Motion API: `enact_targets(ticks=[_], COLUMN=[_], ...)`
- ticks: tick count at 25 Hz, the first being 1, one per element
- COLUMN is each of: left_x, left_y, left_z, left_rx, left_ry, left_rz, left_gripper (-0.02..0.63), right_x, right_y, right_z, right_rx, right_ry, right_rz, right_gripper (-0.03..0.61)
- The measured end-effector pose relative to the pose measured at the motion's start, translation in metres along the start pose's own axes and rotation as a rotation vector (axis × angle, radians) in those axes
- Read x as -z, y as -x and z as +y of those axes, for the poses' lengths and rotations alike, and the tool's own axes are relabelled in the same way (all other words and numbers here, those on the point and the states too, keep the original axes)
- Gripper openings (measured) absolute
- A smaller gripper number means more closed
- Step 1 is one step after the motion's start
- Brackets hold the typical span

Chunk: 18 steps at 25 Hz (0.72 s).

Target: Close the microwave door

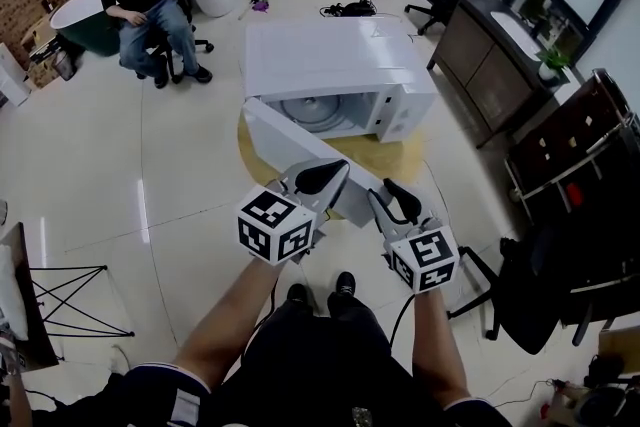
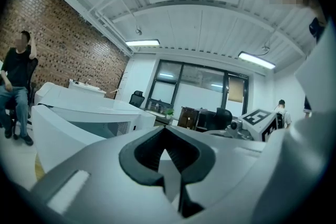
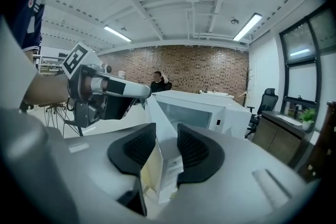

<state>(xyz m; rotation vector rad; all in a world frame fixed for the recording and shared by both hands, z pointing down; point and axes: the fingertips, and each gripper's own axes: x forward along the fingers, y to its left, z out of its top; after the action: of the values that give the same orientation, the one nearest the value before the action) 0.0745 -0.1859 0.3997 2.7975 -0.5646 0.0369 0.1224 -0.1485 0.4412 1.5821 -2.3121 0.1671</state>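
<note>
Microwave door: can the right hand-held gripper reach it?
Probably yes: the open microwave door has its edge between the parted jaws of the right hand-held gripper, and nothing blocks it.

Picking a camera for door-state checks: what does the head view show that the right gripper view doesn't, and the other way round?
Head view only: the turntable inside the microwave and the round table under it.

Right gripper view only: the edge of the open door standing between the right gripper's spread fingers, plus the ceiling lights.

Both: the microwave, its open door, the left gripper by that door, and the seated person in the background.
</note>
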Motion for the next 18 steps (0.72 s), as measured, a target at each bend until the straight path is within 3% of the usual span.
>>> enact_targets(ticks=[18], left_x=[0.006], left_y=[-0.043], left_z=[0.011], left_rx=[-0.034], left_ry=[-0.033], left_rz=[0.053], left_gripper=[0.012], right_x=[-0.008], right_y=[-0.042], right_z=[-0.078], right_rx=[0.022], right_ry=[-0.067], right_rz=[-0.025], right_gripper=[0.138])
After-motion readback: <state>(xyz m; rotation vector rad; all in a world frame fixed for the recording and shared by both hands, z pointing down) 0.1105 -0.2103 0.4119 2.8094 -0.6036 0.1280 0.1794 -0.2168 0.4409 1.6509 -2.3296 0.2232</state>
